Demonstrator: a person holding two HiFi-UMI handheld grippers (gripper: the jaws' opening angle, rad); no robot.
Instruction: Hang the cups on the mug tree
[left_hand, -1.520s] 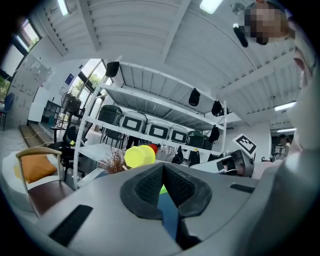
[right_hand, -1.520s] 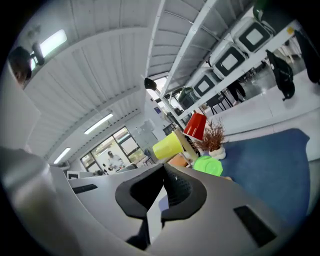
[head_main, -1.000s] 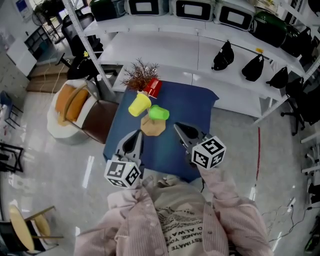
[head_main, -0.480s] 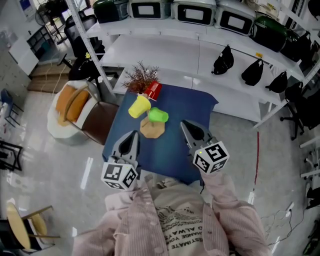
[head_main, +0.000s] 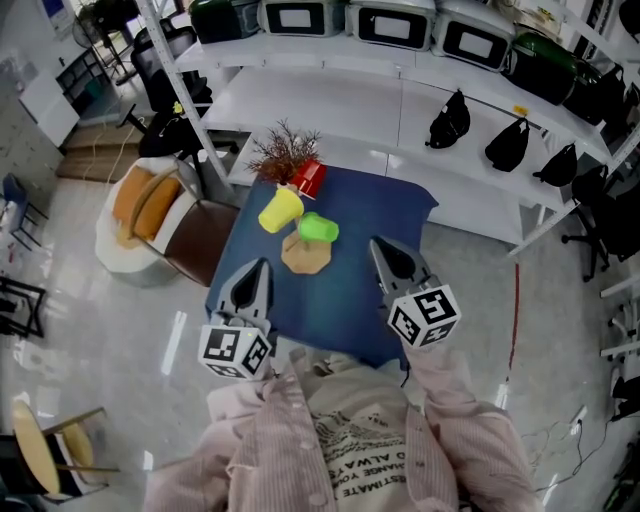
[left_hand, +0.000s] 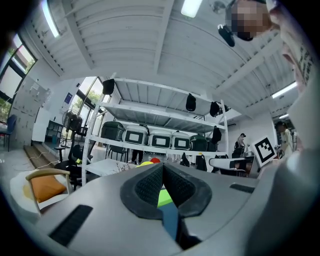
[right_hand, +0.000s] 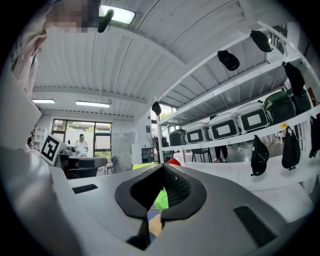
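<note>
- left gripper (head_main: 254, 272) and right gripper (head_main: 384, 250) pinched together, empty, at the table's (head_main: 335, 310) near edge
- going in unopened could bump the green cup (head_main: 319, 229) or tip the mug tree (head_main: 305, 256)

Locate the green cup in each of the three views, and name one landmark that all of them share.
Head view: green cup, upper centre, just right of the yellow cup.
Left gripper view: a green patch low centre, in the gap under the jaw tips.
Right gripper view: a green patch low centre, again under the jaw tips.
Shared landmark: the red cup, just beyond the green one.
</note>
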